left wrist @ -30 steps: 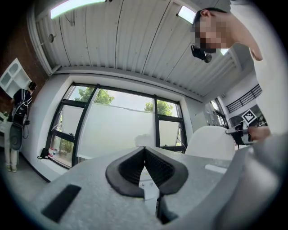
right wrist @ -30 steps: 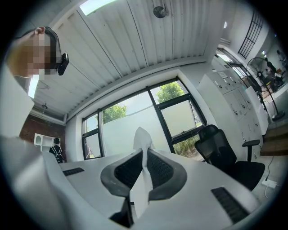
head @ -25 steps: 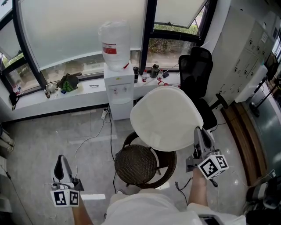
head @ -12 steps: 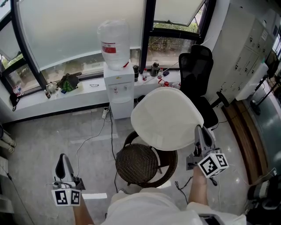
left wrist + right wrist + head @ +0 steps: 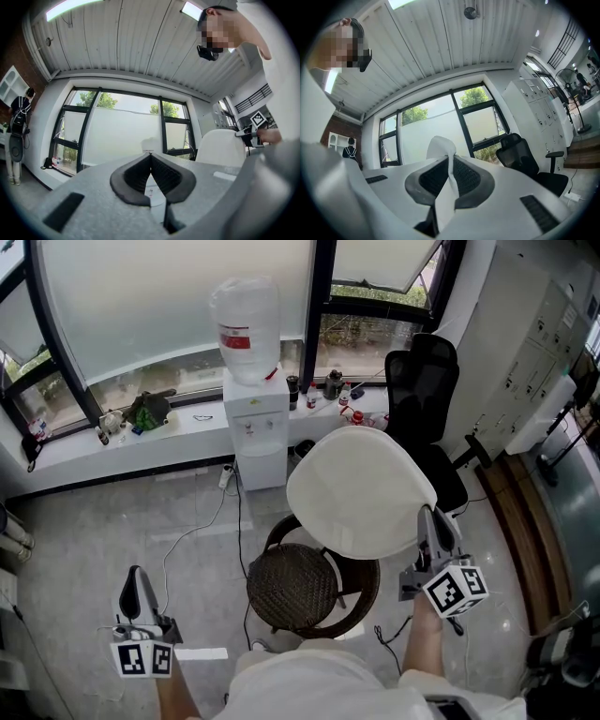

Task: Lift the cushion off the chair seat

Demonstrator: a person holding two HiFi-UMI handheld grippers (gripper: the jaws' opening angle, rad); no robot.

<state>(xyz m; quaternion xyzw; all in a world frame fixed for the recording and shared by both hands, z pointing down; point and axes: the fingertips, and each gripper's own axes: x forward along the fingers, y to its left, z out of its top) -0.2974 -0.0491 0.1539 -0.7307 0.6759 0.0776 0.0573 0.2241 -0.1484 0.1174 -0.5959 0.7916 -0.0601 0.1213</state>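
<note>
Next to no change in the white cushion (image 5: 361, 488) over the last sec. Same spot in head view, a hair further right at most. Held up broad face to the camera, overlapping only the far right rim of the round wicker chair seat (image 5: 292, 589). Rest of that seat bare, so off it already.

Pinched at the near right edge by the right gripper (image 5: 427, 521). In right gripper view, jaws narrow and clamped on a fold of the cushion (image 5: 439, 147) that pokes up betw. the pads. Grip same as a sec ago, hand approx. still.

Meaning for the task: lift looks done, prob. just a hold at the top now. No sign of a set-down place picked. One-edge pinch on a wide soft thing, so some risk of sag or slip if swung fast.

Left gripper (image 5: 134, 577) low at the left, well apart from chair and cushion, no part in the lift. In left gripper view, jaws together w/ nothing betw. them, only the window ahead and the cushion (image 5: 220, 147) off to the right.

Further out: water dispenser (image 5: 255, 432) w/ its bottle (image 5: 246, 329) against the window sill (image 5: 84, 451) beyond the chair. Black office chair (image 5: 422, 390) behind the cushion at right, near but apart as far as can be told. Cable (image 5: 202, 531) on the floor by the dispenser.
</note>
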